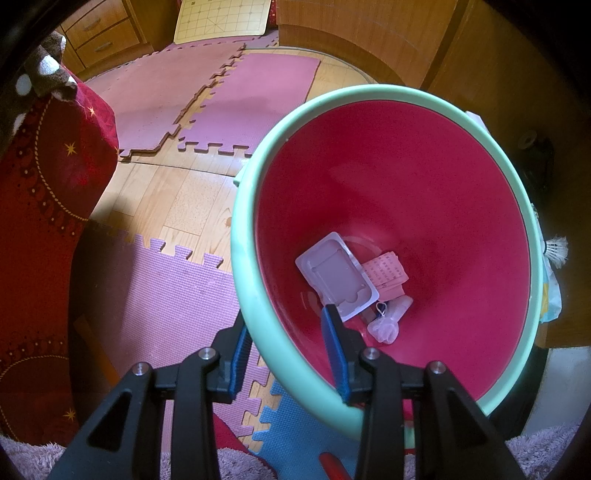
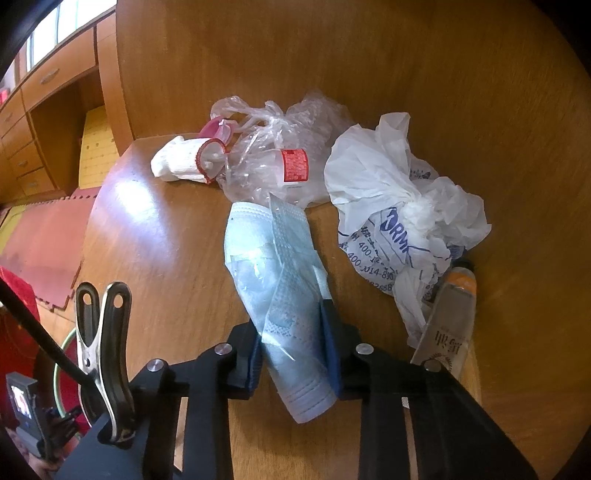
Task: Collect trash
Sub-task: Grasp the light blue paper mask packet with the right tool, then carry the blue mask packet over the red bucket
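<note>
My left gripper (image 1: 286, 341) is shut on the green rim (image 1: 258, 332) of a red trash bin (image 1: 424, 206), one finger inside and one outside. In the bin lie a white plastic tray (image 1: 336, 275), a pink printed paper (image 1: 386, 275) and a small clear bag (image 1: 386, 326). My right gripper (image 2: 293, 338) is shut on a light blue face mask (image 2: 273, 273) that lies on the wooden table (image 2: 155, 229). Beyond it lie a clear plastic bag with a red-labelled bottle (image 2: 280, 162), a white printed plastic bag (image 2: 395, 199), a white sock (image 2: 177, 164) and a tube with an orange cap (image 2: 448, 325).
The floor has pink foam mats (image 1: 229, 107) and a blue one (image 1: 299, 435). A red patterned cloth (image 1: 48, 206) hangs at the left. Wooden cabinets (image 1: 369, 33) stand behind the bin. A metal clip (image 2: 103, 354) sits on the right gripper's body.
</note>
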Available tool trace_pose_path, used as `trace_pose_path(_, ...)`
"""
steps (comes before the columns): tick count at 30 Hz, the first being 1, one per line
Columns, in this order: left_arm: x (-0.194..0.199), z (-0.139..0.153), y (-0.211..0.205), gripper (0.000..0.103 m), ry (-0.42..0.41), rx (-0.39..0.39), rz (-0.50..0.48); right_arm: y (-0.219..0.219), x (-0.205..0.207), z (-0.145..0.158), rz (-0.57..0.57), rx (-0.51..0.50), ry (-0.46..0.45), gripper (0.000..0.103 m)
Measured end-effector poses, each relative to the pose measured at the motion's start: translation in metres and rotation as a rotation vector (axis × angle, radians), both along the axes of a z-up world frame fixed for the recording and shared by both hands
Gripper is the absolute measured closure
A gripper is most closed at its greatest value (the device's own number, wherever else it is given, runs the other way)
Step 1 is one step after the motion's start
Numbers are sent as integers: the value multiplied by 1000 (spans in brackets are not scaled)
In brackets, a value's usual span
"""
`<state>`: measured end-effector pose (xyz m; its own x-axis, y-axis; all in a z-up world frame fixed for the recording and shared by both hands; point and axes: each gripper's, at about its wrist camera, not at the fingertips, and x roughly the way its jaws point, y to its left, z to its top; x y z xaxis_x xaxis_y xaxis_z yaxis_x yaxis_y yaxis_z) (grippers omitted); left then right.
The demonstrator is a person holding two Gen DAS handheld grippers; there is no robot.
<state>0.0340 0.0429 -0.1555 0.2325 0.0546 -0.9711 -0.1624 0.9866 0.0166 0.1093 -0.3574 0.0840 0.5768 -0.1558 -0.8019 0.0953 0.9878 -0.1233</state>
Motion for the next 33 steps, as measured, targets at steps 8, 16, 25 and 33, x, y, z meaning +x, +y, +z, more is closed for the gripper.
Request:
trace_pose_path(8,0,0,0,64,0,0,0,9,-7,6,20,-4,-19,77)
trace_pose_path(16,0,0,1,64,0,-1,0,15,-15,11,42,-2,-34,77)
trace_pose_path(25,0,0,0,64,0,-2,1,30,-24,18,79,16,-51,77)
trace_pose_path(33,0,0,0,64,0,-2,0,56,-32,24,144,27,-64,77)
